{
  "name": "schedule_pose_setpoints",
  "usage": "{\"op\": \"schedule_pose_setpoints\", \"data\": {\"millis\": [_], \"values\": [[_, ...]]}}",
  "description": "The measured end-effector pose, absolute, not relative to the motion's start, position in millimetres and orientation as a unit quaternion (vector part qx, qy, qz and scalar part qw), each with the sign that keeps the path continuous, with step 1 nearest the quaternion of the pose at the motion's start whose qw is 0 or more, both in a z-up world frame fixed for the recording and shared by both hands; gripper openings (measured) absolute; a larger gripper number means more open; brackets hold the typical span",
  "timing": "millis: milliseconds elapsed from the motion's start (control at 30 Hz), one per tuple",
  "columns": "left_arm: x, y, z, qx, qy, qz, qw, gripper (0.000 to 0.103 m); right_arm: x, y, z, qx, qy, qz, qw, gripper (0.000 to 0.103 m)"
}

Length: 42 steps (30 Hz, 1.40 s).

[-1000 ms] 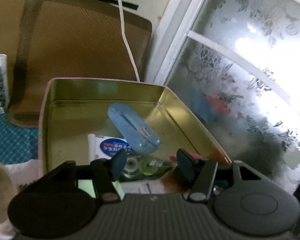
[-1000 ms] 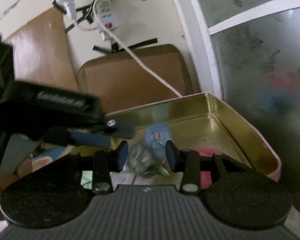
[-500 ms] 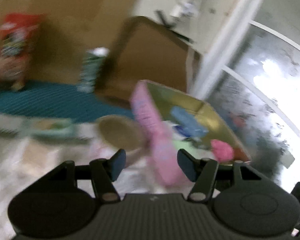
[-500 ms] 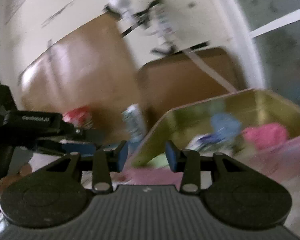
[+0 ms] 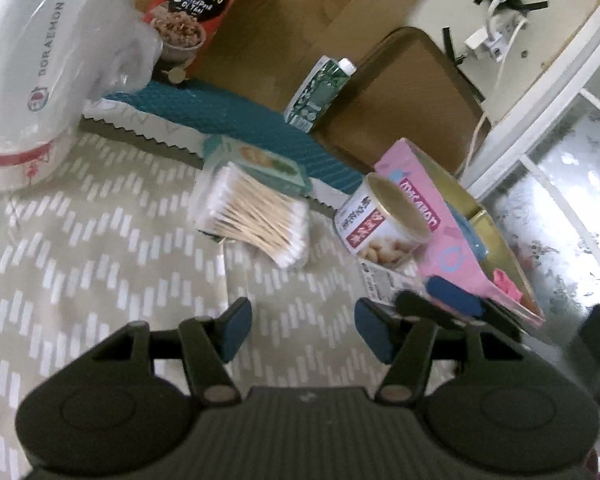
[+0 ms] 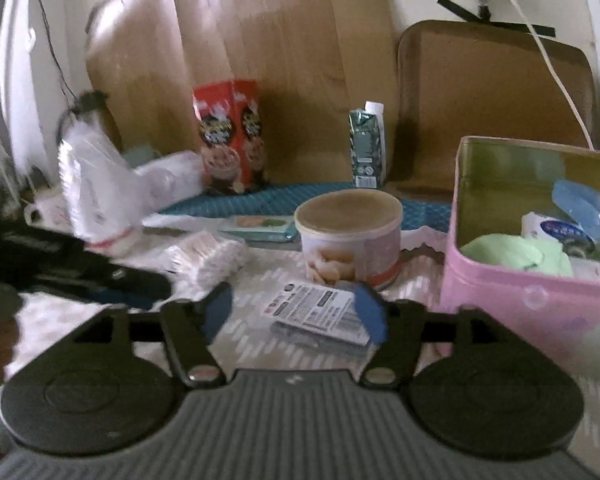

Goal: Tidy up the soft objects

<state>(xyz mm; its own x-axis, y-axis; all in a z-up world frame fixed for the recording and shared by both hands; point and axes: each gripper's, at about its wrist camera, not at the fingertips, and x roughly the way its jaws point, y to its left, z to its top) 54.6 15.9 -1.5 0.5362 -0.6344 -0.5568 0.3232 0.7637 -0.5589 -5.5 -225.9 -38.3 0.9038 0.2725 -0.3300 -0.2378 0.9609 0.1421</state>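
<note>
We hold both claws empty: the right claw (image 6: pixel 292 314) is opening above a paper packet (image 6: pixel 320 312), the left claw (image 5: pixel 300 328) half-wide; the cotton swabs (image 5: pixel 256 220) lie beyond it.

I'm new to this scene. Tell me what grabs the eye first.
The pink tin box on the right, gold inside, holds a pale green soft lump and a blue case. A round can stands just left of it, with a clear box of cotton swabs further left on the patterned cloth.
</note>
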Motion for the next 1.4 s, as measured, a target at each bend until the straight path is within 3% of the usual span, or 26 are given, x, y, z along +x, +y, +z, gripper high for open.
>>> {"op": "schedule_pose_setpoints", "data": {"millis": [333,800,1000,1400], "values": [[51,27,-7,-0.208,0.38,-0.302,0.849,0.065,28,-200,-45,-0.08,0.231,0.135,0.96,0.083],[42,35,-4,-0.18,0.36,-0.284,0.87,0.07,25,-199,-43,-0.086,0.246,0.13,0.957,0.086],[38,44,-5,-0.171,0.347,-0.274,0.88,0.069,38,-195,-40,-0.078,0.265,0.143,0.95,0.093],[35,59,-10,-0.185,0.329,-0.275,0.884,0.069,5,-183,-39,-0.113,0.273,0.173,0.939,0.087]]}}
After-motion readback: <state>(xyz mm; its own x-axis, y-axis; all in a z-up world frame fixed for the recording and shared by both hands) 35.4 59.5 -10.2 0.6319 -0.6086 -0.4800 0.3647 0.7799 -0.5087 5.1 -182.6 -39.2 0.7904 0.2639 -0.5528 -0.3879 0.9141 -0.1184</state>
